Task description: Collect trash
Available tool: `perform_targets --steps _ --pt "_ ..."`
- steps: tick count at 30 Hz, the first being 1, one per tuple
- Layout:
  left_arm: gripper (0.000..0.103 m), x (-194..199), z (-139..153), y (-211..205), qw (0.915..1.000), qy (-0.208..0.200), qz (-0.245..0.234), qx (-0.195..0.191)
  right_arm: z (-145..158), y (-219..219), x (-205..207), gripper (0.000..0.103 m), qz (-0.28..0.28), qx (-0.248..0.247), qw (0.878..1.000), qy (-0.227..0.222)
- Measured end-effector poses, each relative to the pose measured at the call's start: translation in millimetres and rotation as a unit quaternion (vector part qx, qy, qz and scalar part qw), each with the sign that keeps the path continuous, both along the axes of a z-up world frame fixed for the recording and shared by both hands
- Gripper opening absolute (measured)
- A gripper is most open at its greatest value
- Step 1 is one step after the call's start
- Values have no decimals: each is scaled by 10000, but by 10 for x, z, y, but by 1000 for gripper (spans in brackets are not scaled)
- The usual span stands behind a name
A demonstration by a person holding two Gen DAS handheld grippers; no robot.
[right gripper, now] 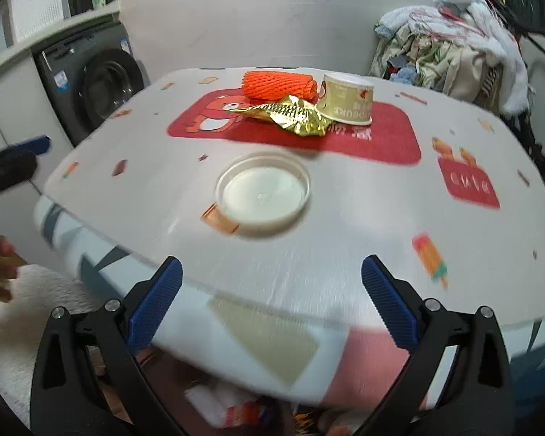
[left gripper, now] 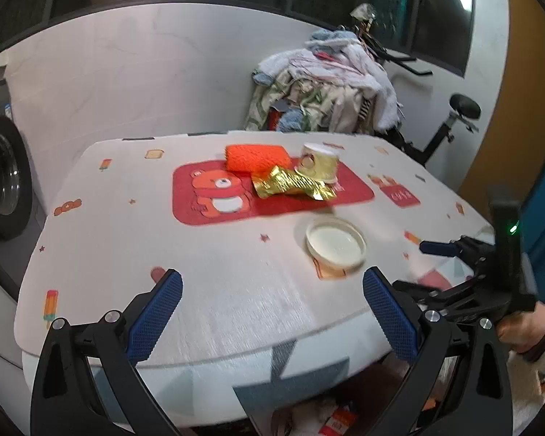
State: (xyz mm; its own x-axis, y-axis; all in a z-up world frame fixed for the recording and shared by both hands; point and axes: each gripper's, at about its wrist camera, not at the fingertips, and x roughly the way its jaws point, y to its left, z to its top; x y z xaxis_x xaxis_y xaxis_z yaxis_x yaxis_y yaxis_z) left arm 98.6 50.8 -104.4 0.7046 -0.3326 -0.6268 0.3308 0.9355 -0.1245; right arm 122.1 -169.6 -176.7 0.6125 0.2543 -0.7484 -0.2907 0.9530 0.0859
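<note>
A white plastic lid (left gripper: 336, 244) (right gripper: 262, 191) lies rim up near the table's front edge. Behind it on the red bear mat (left gripper: 207, 196) (right gripper: 378, 138) lie a crumpled gold foil wrapper (left gripper: 294, 183) (right gripper: 290, 114), an orange foam net sleeve (left gripper: 256, 158) (right gripper: 278, 83) and a tipped gold paper cup (left gripper: 319, 161) (right gripper: 347, 100). My left gripper (left gripper: 272, 312) is open and empty above the front edge. My right gripper (right gripper: 271, 298) is open and empty, just short of the lid; it also shows in the left wrist view (left gripper: 454, 250).
The table (left gripper: 101, 254) (right gripper: 472, 236) has a white printed cloth. A washing machine (left gripper: 0, 174) (right gripper: 94, 83) stands at the left. A chair piled with clothes (left gripper: 327, 83) (right gripper: 454, 43) and an exercise bike (left gripper: 450, 123) stand behind. Packets (left gripper: 338, 418) (right gripper: 236, 410) lie under the table.
</note>
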Motion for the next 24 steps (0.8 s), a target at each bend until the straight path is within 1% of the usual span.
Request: perform_targets --steps 2,4,7,10,13,15,17,18,19,21,23,24 --pt "97 92 6 39 10000 14 31 23 -55 50 165 97 -6 25 10000 53" --pt "97 188 -4 72 9999 109 34 33 -130 92 312 97 -5 64 9999 160" --pt "97 321 -32 140 9996 267 75 -43 -257 219 559 97 36 -13 9994 340" --pt "97 423 -61 173 9994 318 135 -5 -338 300 726 97 -12 -92 9989 469" --pt "97 523 -99 192 9987 418 272 39 -367 317 839 97 -150 -50 9985 517" --pt "97 598 -123 209 9982 498 336 -17 -374 315 913 97 -204 99 9982 561" --pt "97 704 -155 220 9972 651 338 -169 -371 340 955 96 -162 40 9982 573" --pt "97 753 -168 226 9966 717 335 -239 -367 340 959 89 -127 46 9983 574" --pt "97 812 -181 228 9959 779 341 -315 -349 326 951 88 -56 133 9984 547" --pt "93 945 -199 223 9946 861 408 -424 -307 278 926 88 -29 267 9984 499" --pt "78 1088 -222 192 9928 984 436 -526 -242 193 877 87 -51 367 9986 380" --pt "74 1194 -245 176 9911 1083 451 -635 -205 137 852 87 -82 407 9987 308"
